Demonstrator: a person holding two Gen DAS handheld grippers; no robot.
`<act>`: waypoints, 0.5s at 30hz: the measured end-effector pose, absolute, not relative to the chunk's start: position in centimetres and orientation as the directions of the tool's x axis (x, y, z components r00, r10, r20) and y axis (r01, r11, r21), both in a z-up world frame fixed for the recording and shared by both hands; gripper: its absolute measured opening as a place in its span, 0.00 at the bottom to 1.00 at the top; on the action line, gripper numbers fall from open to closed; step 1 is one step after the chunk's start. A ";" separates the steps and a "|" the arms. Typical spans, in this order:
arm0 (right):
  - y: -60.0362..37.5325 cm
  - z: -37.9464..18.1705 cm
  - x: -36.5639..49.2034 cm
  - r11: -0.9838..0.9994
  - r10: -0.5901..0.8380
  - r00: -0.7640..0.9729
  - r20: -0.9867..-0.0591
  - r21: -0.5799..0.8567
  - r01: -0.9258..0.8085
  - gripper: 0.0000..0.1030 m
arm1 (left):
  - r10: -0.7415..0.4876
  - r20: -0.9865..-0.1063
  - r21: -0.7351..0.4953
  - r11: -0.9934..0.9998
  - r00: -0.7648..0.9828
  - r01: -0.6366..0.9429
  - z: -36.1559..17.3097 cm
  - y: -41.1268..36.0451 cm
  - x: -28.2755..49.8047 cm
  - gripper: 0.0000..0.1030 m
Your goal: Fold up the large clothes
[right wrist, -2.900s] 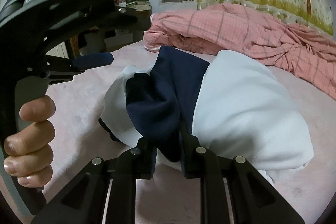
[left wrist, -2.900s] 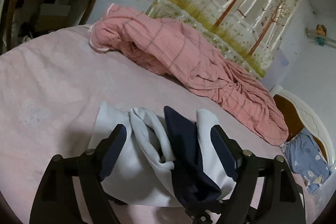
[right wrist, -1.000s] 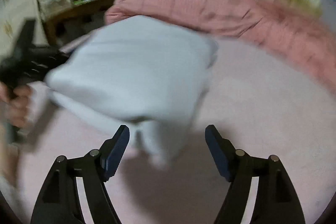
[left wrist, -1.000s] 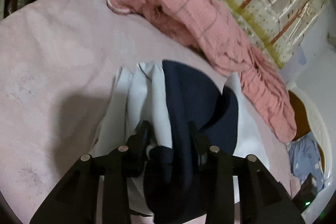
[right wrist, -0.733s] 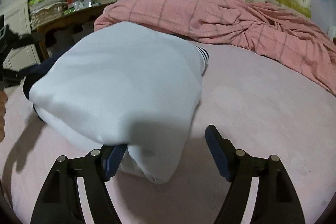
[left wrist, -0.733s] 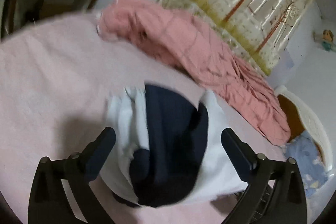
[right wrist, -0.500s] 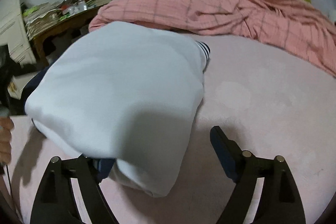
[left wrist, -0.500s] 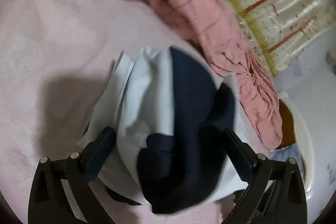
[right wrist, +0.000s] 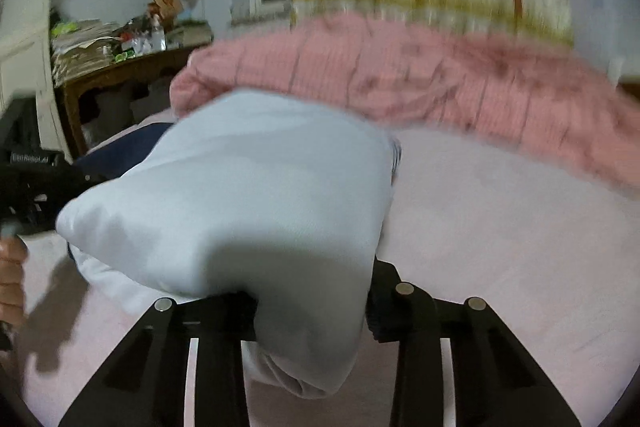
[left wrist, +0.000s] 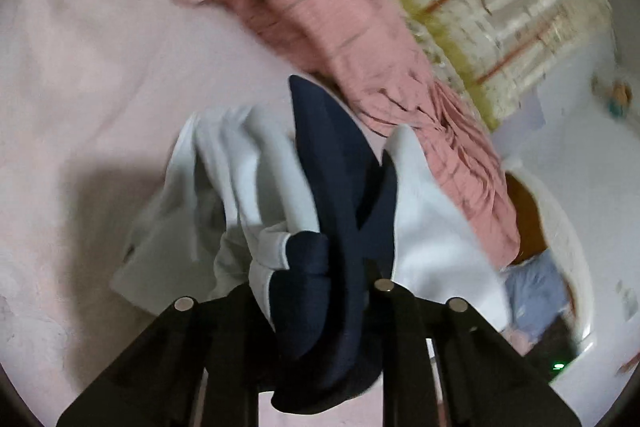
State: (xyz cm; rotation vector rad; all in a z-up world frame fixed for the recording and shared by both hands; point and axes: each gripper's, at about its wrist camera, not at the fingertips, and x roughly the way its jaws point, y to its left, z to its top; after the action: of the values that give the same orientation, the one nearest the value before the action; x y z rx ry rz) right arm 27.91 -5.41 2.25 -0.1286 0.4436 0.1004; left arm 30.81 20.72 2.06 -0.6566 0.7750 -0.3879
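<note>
Closing jaws: left gripper (left wrist: 310, 279), right gripper (right wrist: 312, 307) | both pinching bundled white-and-navy garment (right wrist: 248, 195)

The garment (left wrist: 424, 227) is a pale, near-white top with navy panels, bunched into a thick folded bundle on the pink bed. Seen from the left wrist, a navy band (left wrist: 340, 187) runs from 12 o'clock down to 6 o'clock through its middle, with white folds at 9 and 3 o'clock. From the right wrist, the garment (right wrist: 248, 195) shows one smooth white face, its near end seemingly lifted, though blur makes that uncertain.
</note>
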 end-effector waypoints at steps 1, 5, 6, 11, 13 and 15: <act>-5.8 3.0 27.2 0.988 0.052 0.912 -0.406 -0.111 -0.106 0.35 | -0.549 -0.505 -0.661 0.742 0.666 0.111 2.6 20.1 30.4 0.14; -8.0 5.8 25.1 0.992 0.030 0.939 -0.343 -0.108 -0.071 0.34 | -0.539 -0.462 -0.580 0.785 0.704 0.220 5.8 17.0 28.1 0.14; -8.5 6.5 24.4 0.990 0.011 0.947 -0.320 -0.132 -0.056 0.34 | -0.546 -0.454 -0.575 0.783 0.704 0.236 6.4 16.3 27.8 0.14; -11.5 10.4 20.7 0.974 -0.052 0.972 -0.228 -0.227 -0.002 0.34 | -0.630 -0.433 -0.601 0.735 0.644 0.315 7.6 12.0 27.1 0.14; -12.7 11.6 19.6 0.960 -0.089 0.976 -0.198 -0.277 0.032 0.34 | -0.648 -0.439 -0.609 0.724 0.622 0.324 7.6 9.8 26.9 0.14; -14.3 12.4 18.5 0.953 -0.127 0.976 -0.175 -0.295 0.071 0.34 | -0.641 -0.450 -0.564 0.743 0.622 0.359 8.3 7.0 26.4 0.13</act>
State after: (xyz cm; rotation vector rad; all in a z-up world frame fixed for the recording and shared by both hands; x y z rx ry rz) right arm 18.52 -14.33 12.42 -0.2917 0.1935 -0.1010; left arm 26.39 7.02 8.27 -0.4503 0.6845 -0.5972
